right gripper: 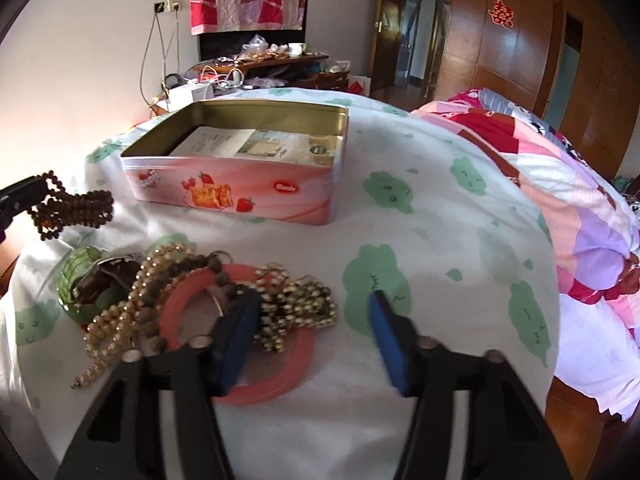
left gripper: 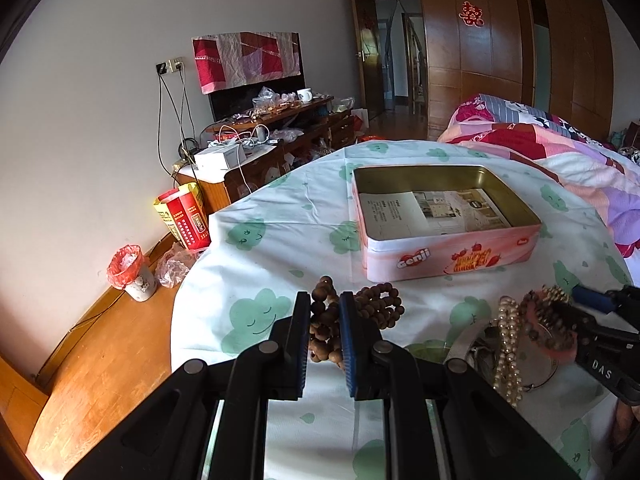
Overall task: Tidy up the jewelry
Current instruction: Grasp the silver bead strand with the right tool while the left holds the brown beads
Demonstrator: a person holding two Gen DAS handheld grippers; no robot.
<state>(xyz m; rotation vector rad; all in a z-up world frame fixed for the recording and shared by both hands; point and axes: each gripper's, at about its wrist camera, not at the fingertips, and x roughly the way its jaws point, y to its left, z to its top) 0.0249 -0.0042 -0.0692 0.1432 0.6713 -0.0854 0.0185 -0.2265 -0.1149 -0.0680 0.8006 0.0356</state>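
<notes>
My left gripper (left gripper: 325,316) has its jaws closed on a strand of dark brown wooden prayer beads (left gripper: 372,304), which bunches between the blue pads and spills onto the white tablecloth with green cloud faces (left gripper: 256,236). The right wrist view confirms the same beads (right gripper: 70,208) pinched at the left gripper's black fingertip (right gripper: 24,190) at that frame's left edge.

My right gripper (right gripper: 314,312) stands with jaws wide apart and nothing between them; its left finger overlaps a pink plastic bangle (right gripper: 288,368) and a heap of gold-coloured bead chain (right gripper: 300,300), though I cannot tell whether it touches either.

The open rectangular pink biscuit tin (left gripper: 448,256) sits beyond both grippers on the cloth. Its side reads "Genji" beside a strawberry biscuit picture. A printed leaflet (left gripper: 432,212) lies flat inside; its text is too small to read.

The right gripper's body (left gripper: 604,360), seen from the left wrist, carries the letters "DAS".

Only the right wrist view shows the whole pile: a cream pearl necklace (right gripper: 116,320) and a green glass bangle (right gripper: 76,280) lie left of the pink bangle. Only the left wrist view shows a red and yellow carton (left gripper: 184,216) on the wooden floor. Both show a red double-happiness paper cutting (left gripper: 471,14) on the wooden wardrobe.
</notes>
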